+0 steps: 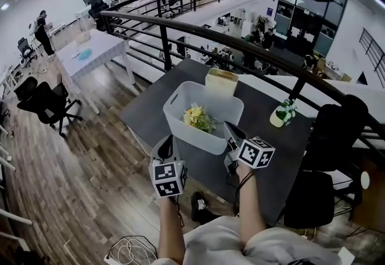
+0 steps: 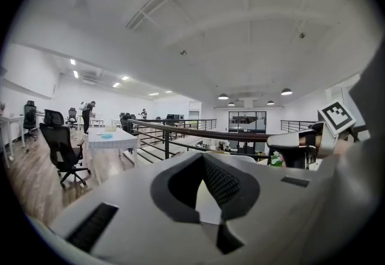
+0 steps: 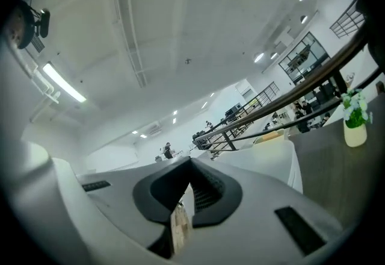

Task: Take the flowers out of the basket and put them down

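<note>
A white plastic basket [image 1: 180, 114] stands on the dark grey table [image 1: 271, 155], and a bunch of yellow flowers [image 1: 197, 118] lies inside it. My left gripper [image 1: 165, 144] is shut with nothing in it, just off the basket's near left corner. My right gripper [image 1: 231, 132] is also shut with nothing in it, close to the basket's near right wall. In the left gripper view the jaws [image 2: 210, 197] point level at the basket's rim [image 2: 243, 160]. In the right gripper view the jaws [image 3: 186, 209] point past the basket's wall [image 3: 274, 158].
A small cream vase with white flowers [image 1: 281, 113] stands on the table right of the basket. A tan box [image 1: 221, 81] sits behind the basket. A black railing [image 1: 240, 44] runs behind the table, black chairs [image 1: 334, 137] crowd its right end, and cables [image 1: 129, 252] lie on the floor.
</note>
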{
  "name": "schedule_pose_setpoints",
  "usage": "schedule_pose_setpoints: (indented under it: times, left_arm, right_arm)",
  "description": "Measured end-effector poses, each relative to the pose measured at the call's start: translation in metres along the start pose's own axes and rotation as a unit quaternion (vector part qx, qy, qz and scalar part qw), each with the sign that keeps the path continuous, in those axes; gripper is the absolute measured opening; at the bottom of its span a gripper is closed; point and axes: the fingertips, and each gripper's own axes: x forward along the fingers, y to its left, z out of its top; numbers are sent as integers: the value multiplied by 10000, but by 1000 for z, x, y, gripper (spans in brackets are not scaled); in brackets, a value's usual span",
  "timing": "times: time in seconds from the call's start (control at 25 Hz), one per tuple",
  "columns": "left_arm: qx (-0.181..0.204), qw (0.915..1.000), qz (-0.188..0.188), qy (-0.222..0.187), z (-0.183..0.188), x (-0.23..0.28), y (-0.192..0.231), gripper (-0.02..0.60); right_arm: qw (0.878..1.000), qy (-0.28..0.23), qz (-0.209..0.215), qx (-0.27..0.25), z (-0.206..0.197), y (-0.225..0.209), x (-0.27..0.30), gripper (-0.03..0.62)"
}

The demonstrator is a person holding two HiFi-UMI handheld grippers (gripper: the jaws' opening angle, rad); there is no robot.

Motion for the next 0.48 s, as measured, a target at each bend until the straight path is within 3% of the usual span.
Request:
schedule_pose_setpoints:
  times: [0.2,0.48]
  left_arm:
    - [140,9997,-176,104,7,30,0,23]
    - [161,9993,-254,235,5,73,16,23]
  right_arm:
    - [9990,319,132,-282,8,-5,24,18]
    - [9922,787,-133,-958,-4,-21,57,18]
